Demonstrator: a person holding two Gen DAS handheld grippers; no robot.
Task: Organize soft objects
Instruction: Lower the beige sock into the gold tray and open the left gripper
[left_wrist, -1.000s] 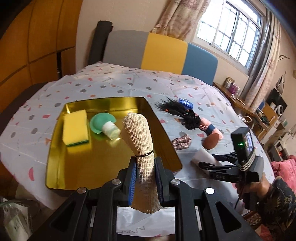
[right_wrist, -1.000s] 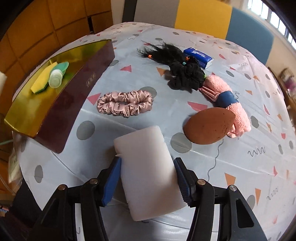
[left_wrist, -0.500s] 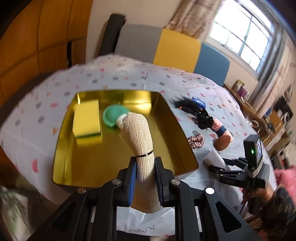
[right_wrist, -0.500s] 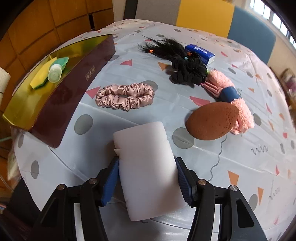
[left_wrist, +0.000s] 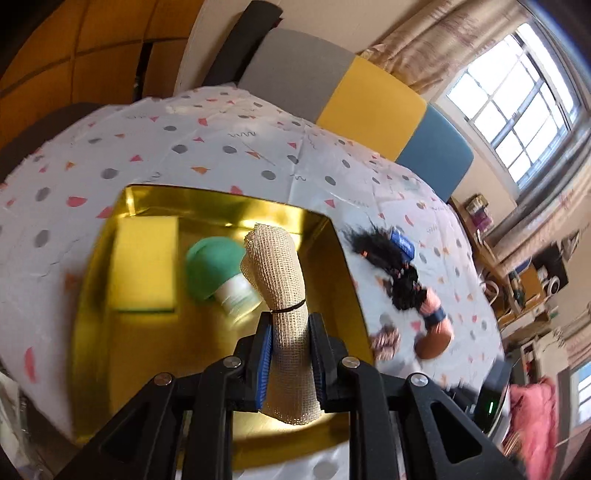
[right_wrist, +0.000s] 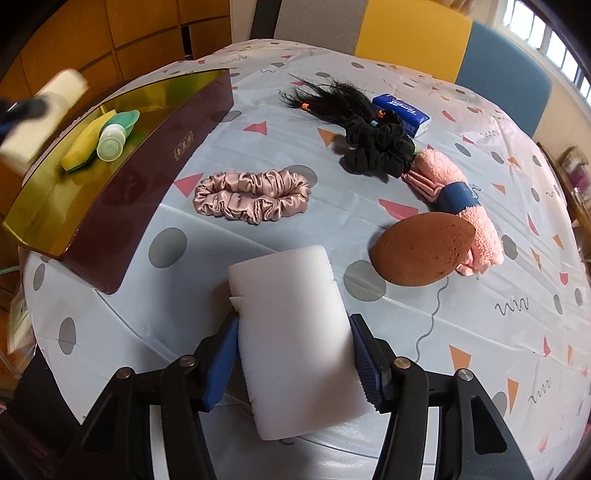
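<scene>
Left claw (left_wrist: 291, 354) clenched on the beige mesh roll (left_wrist: 282, 295), held upright above the gold tray (left_wrist: 92, 295), not touching it. Tray already holds yellow sponge (left_wrist: 144, 266) and green-capped bottle (left_wrist: 218, 273). Right claw (right_wrist: 295, 354) clenched on the white foam block (right_wrist: 291, 332), low over the bench (right_wrist: 480, 314), near the tray's dark outer wall (right_wrist: 147, 177). Still on the bench: pink scrunchie (right_wrist: 253, 195), brown sponge (right_wrist: 421, 251), pink towel roll (right_wrist: 454, 195), black scrunchie with hair piece (right_wrist: 373, 144), tissue pack (right_wrist: 400, 112).

Step in hand, likely: drop the mesh roll in the tray. To do it well: lower over the bare gold area near the front, clear of bottle and sponge, tilt the roll flat, then release so it doesn't bounce or roll. Left view is motion-blurred, so slow down first. Keep the foam block squeezed lightly; it deforms.
</scene>
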